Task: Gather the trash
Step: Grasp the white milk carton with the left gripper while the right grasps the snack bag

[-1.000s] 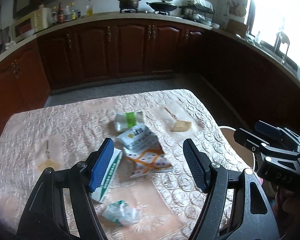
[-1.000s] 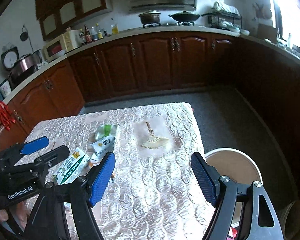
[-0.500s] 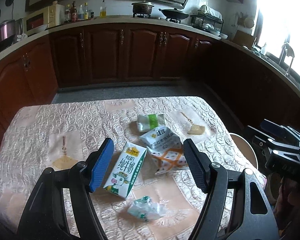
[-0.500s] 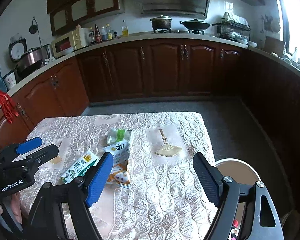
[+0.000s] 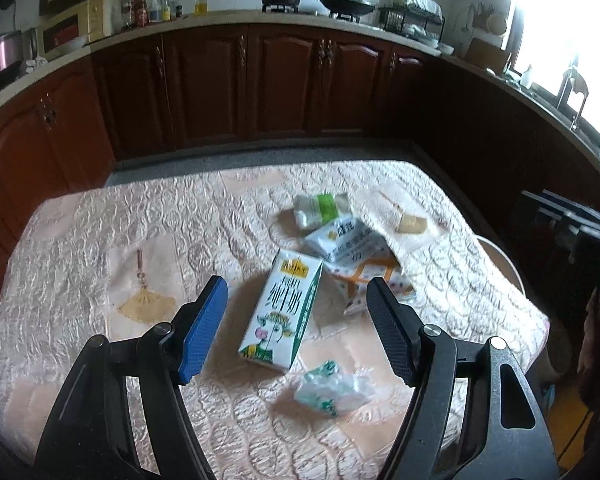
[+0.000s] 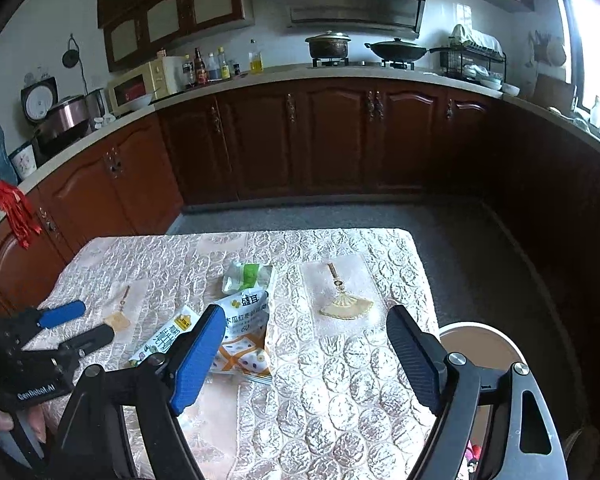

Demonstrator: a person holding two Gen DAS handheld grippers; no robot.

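Observation:
A white and green milk carton [image 5: 282, 314] lies flat on the quilted tablecloth [image 5: 180, 220], framed between the fingers of my open left gripper [image 5: 296, 312], which hovers above it. Beyond it lie a white and orange snack bag [image 5: 352, 256], a small green and white packet [image 5: 320, 210], and nearer me a crumpled plastic wrapper [image 5: 330, 390]. My right gripper [image 6: 306, 346] stands open and empty above the table's right part. The snack bag [image 6: 246, 332], the packet [image 6: 246, 276] and the carton [image 6: 162, 344] lie to its left. The left gripper [image 6: 76, 326] shows at far left.
A round beige bin [image 6: 480, 344] stands on the floor off the table's right edge; its rim [image 5: 500, 260] also shows in the left wrist view. Fan motifs [image 6: 346, 304] are printed on the cloth. Dark wood cabinets [image 6: 332, 140] and a counter line the far walls.
The left gripper has shifted left, so the milk carton now sits between its fingers instead of behind the left one. The right gripper's view shifted slightly and its jaws widened a little.

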